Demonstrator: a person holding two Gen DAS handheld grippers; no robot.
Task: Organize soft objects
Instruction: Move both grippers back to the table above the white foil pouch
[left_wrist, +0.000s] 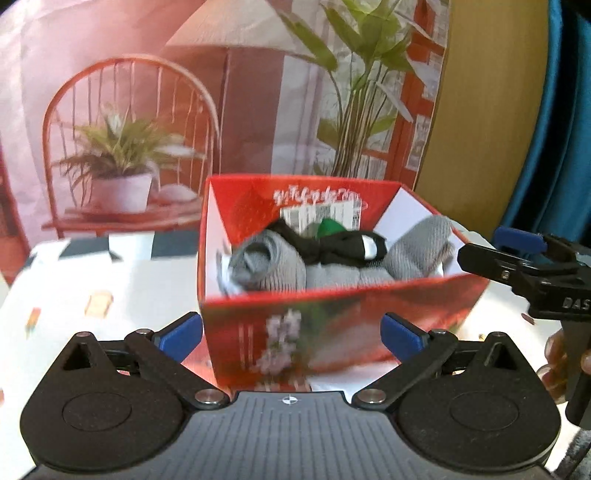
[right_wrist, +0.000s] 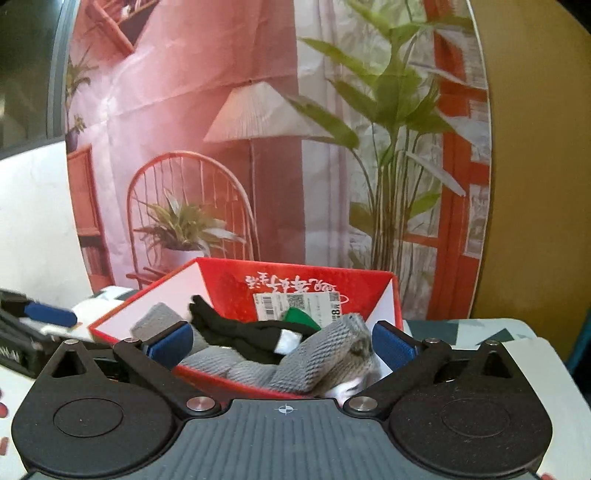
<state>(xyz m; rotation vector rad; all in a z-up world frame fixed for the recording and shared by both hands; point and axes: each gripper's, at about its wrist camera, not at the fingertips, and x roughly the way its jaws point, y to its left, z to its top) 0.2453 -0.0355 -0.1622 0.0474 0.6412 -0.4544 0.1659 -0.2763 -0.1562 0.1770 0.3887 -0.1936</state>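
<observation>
Nearest the lens in the left wrist view, the left gripper (left_wrist: 291, 334) has its blue-padded jaws spread wide with nothing pinched between them; they flank the near wall of the red open-topped cardboard box (left_wrist: 332, 306) without touching it. That box stands on the white patterned tabletop (left_wrist: 122, 291) in front of a printed backdrop of a red chair, a lamp and plants (left_wrist: 147, 110). Inside the box lie the soft things: a rolled grey knitted sock (left_wrist: 269, 262) at its left side, a black sock with a white band (left_wrist: 347, 249) across the middle, another grey knitted piece (left_wrist: 421, 251) leaning up the right wall, and something small and green (left_wrist: 330, 227) behind them against the far wall.

Right of the box, the right gripper (right_wrist: 282, 341) hovers near its right rim, jaws likewise spread and empty; from its own camera the grey pieces and black sock lie just beyond its blue pads (right_wrist: 173, 343). Fingers of a hand (left_wrist: 554, 362) show on its handle.
</observation>
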